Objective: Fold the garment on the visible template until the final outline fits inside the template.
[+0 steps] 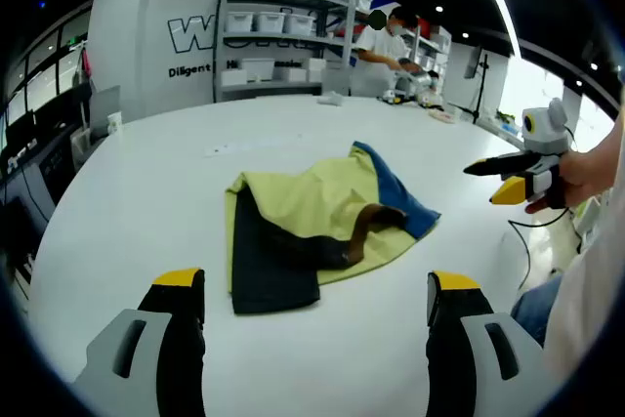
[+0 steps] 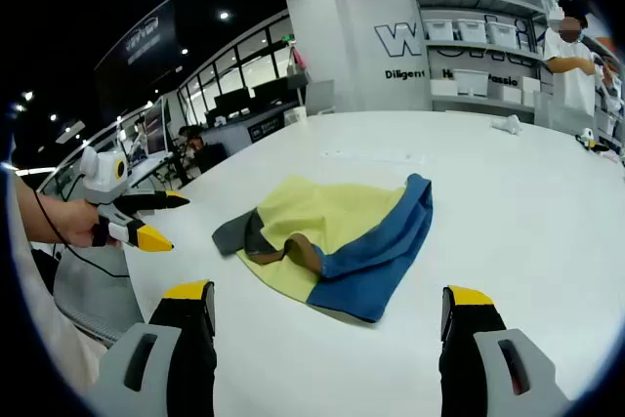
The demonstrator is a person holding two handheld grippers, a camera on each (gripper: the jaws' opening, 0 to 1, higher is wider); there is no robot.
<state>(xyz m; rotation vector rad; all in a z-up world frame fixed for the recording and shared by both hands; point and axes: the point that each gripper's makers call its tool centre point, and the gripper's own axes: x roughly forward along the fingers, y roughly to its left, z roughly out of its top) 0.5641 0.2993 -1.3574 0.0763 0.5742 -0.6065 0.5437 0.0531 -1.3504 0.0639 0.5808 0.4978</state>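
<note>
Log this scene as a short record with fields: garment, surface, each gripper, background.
garment: crumpled heap of yellow, blue and dark panels, lying on the table, not held
template: cannot tell; no outline seen
table: white, round-edged
left gripper: open, short of the garment, touching nothing; also seen in the right gripper view, held in a hand
right gripper: open, short of the garment; also seen in the left gripper view
background: shelves with white bins; a person standing beside them
</note>
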